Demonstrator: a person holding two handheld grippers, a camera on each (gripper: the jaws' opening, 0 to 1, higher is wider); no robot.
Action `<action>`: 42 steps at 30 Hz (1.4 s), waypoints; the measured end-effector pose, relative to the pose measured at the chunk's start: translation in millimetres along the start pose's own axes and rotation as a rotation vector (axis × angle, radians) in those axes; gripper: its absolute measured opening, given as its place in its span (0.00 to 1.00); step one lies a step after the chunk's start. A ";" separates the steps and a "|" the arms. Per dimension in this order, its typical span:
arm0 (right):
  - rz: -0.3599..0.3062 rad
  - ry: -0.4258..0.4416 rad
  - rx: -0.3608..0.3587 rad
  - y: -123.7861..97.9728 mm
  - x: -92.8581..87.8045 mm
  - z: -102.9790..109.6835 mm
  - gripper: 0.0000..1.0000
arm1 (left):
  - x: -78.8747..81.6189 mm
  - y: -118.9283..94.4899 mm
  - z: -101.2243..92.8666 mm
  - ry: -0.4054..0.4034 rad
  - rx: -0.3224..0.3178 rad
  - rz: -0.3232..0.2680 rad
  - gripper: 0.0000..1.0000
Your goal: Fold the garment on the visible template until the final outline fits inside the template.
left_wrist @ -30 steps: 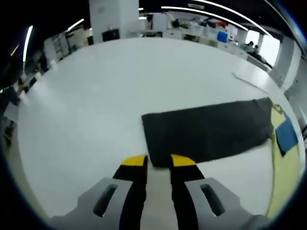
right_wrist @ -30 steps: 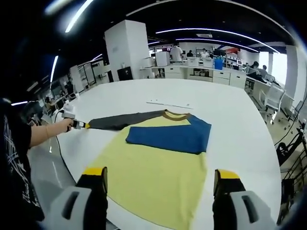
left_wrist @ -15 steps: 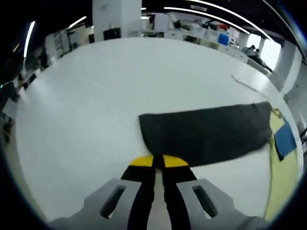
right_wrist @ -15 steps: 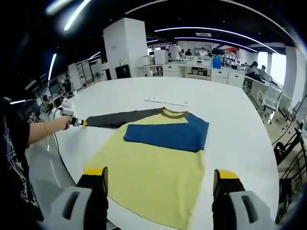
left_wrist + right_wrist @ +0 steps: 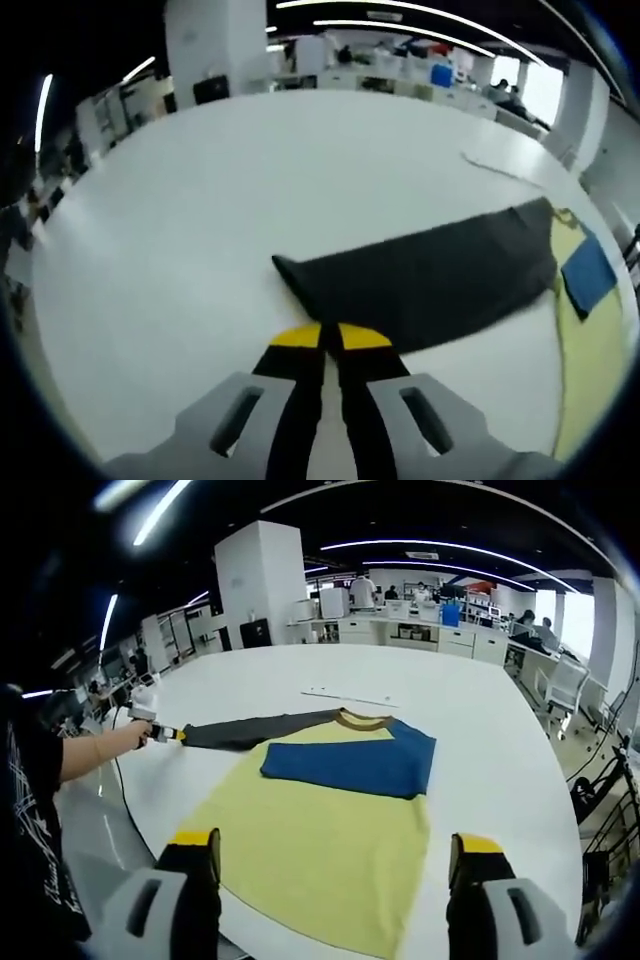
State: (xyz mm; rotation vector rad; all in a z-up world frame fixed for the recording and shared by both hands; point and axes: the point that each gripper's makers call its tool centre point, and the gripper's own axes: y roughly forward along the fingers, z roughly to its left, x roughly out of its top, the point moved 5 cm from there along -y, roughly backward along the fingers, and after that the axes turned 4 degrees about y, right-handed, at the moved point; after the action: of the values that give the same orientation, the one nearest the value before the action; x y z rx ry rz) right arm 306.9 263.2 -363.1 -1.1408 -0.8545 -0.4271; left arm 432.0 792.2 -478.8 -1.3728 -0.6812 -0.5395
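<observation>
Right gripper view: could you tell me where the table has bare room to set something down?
The white table is bare beyond the shirt collar and right of the folded blue sleeve. It's crowded at the grey sleeve, gripped by the left hand-held gripper.

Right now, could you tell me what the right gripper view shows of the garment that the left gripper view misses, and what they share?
The right gripper view alone shows the whole garment: the yellow body, the brown collar, the blue sleeve folded across the chest, and the open right gripper hovering above the hem. The left gripper view alone shows, close up, the left gripper shut on the cuff of the dark sleeve. Both show that dark sleeve stretched out on the white table.
</observation>
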 end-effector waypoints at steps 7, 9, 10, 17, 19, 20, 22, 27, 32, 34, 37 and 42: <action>0.008 -0.017 0.008 0.8 -0.8 1.5 0.99 | 16.9 -4.9 -16.4 0.019 -0.044 -0.042 0.01; 0.008 -0.019 0.009 0.5 -0.4 1.0 0.99 | 20.4 -7.1 -22.2 0.010 -0.060 -0.050 0.01; 0.008 -0.021 0.010 0.5 -0.4 0.9 0.99 | 21.9 -6.9 -25.3 -0.002 -0.073 -0.054 0.01; 0.008 -0.014 0.019 1.9 -3.4 2.2 0.99 | 36.7 -4.9 -52.1 0.001 -0.145 -0.061 0.01; 0.011 -0.012 0.026 3.1 -5.3 3.4 0.99 | 41.3 -8.1 -60.5 0.023 -0.153 -0.069 0.01; 0.014 -0.012 0.028 4.1 -6.3 3.7 0.99 | 43.8 -8.1 -65.0 0.027 -0.165 -0.073 0.01; 0.021 -0.012 0.031 5.4 -7.7 3.9 0.99 | 46.4 -8.3 -71.4 0.026 -0.181 -0.075 0.01; 0.025 -0.013 0.042 6.4 -8.6 5.4 0.99 | 52.0 -9.3 -85.2 0.051 -0.206 -0.082 0.01; 0.030 -0.018 0.047 7.4 -10.1 6.0 0.99 | 56.8 -9.8 -100.2 0.078 -0.230 -0.088 0.01; 0.031 -0.022 0.048 7.9 -10.4 6.2 0.99 | 58.8 -10.0 -106.7 0.088 -0.241 -0.088 0.01; 0.031 -0.029 0.052 8.6 -10.5 6.5 0.99 | 62.8 -10.7 -116.6 0.105 -0.255 -0.093 0.01; 0.015 -0.049 0.070 8.3 -8.6 7.2 0.99 | 72.9 -12.5 -136.4 0.144 -0.282 -0.110 0.01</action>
State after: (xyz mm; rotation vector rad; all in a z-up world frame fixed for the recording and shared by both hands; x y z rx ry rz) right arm 304.6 272.0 -373.6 -1.0957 -0.8961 -0.3554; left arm 490.9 658.5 -426.5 -1.5467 -0.5805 -0.8397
